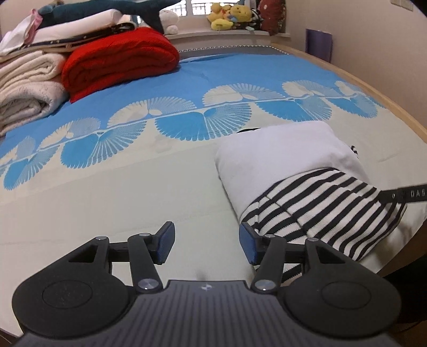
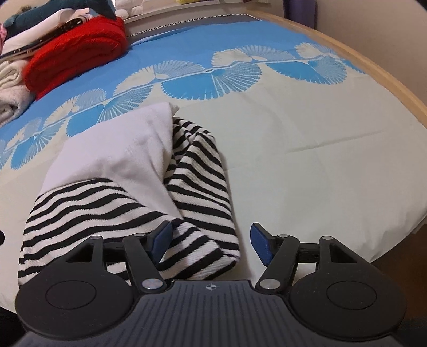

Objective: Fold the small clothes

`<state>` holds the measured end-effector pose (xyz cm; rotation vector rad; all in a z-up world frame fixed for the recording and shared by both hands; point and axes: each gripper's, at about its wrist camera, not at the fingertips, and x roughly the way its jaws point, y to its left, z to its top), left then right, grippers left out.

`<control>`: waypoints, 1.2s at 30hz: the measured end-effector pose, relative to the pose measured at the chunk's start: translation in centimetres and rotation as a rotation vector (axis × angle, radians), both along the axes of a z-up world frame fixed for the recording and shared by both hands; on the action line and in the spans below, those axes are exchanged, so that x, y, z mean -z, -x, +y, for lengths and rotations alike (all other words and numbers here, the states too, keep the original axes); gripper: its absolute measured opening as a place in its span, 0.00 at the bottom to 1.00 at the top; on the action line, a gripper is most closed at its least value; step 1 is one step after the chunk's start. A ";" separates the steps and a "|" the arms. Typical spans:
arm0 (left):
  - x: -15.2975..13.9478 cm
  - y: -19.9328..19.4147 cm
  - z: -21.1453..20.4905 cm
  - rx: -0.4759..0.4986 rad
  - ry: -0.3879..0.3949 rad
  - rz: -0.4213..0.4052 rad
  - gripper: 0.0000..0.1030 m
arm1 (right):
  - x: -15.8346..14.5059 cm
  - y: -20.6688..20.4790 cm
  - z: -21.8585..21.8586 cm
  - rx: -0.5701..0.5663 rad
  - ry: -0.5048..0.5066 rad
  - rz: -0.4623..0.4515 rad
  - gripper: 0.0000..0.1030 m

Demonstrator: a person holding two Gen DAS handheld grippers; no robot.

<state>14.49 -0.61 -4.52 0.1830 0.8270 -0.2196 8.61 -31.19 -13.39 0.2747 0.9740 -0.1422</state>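
Observation:
A small garment with a white body (image 1: 288,154) and black-and-white striped sleeves (image 1: 320,208) lies partly folded on the cream part of the bedspread (image 1: 133,202). My left gripper (image 1: 206,247) is open just left of it, with only bedspread between the blue pads; its right fingertip (image 1: 246,245) sits beside the striped edge. In the right wrist view the white body (image 2: 114,149) has striped sleeves (image 2: 202,186) folded over it. My right gripper (image 2: 210,247) is open over the near sleeve end, and the pads are not pressing on the cloth.
A folded red blanket (image 1: 120,61) and cream towels (image 1: 26,90) are piled at the far left of the bed. Plush toys (image 1: 229,16) sit on the window ledge. The wooden bed frame (image 1: 387,93) curves along the right. A black lettered bar (image 1: 411,193) enters at the right edge.

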 end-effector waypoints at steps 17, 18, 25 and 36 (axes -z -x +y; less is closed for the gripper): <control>0.6 -0.3 0.7 -0.076 0.013 0.037 0.57 | -4.4 2.8 -1.1 -0.022 -0.022 -0.223 0.01; 0.6 -0.2 0.7 -0.074 0.014 0.034 0.57 | -5.1 3.5 -1.6 -0.014 -0.041 -0.268 0.01; 0.6 -0.5 0.3 -0.055 0.035 0.020 0.57 | -4.4 5.0 -6.2 0.085 -0.106 -0.191 0.00; 0.9 -1.3 0.4 -0.087 0.056 0.036 0.57 | -2.2 2.2 -5.3 0.017 -0.257 -0.130 0.55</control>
